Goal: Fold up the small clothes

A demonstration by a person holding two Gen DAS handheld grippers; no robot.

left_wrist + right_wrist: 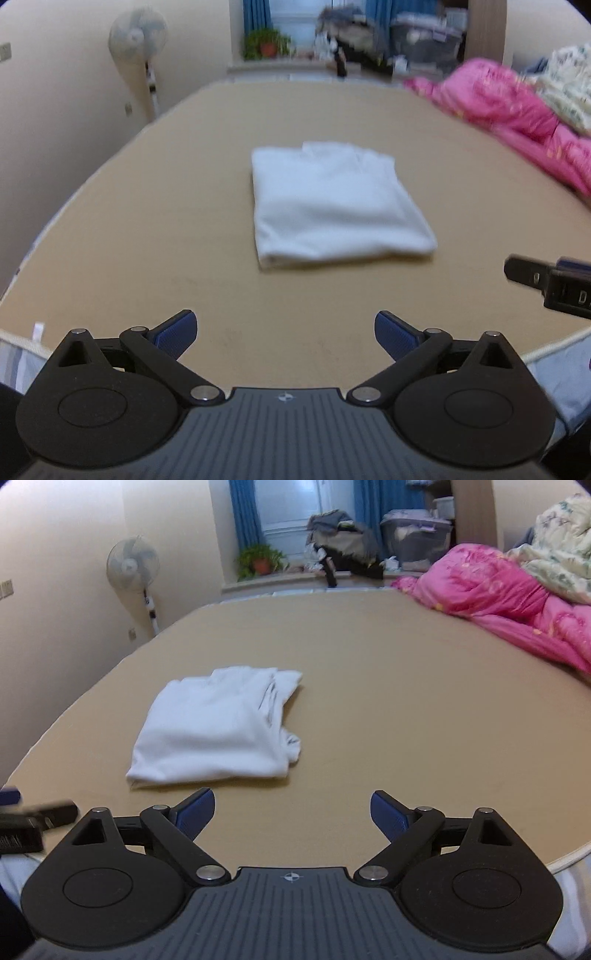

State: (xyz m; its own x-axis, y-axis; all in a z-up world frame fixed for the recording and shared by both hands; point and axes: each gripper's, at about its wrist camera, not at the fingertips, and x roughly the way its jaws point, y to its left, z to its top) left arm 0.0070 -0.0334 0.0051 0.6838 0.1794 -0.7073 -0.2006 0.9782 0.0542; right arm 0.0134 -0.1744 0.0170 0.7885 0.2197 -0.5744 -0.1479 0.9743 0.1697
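A: Where's the shirt [332,203]?

B: Folded into a white block on the tan bed [147,240], ahead of both claws and touching neither.

A: And the claws?

B: Left claw [286,334] and right claw [291,812] both gape wide, nothing between the pads.

A: How would it handle?

B: Probably light, soft and floppy, so the layers may slip apart. I'd pinch the thick near fold [207,771], catching every layer.

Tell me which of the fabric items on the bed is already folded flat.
The white garment, a neat rectangle lying alone on the bare tan bed surface. The pink quilt and floral quilt are bunched in heaps at the far right.
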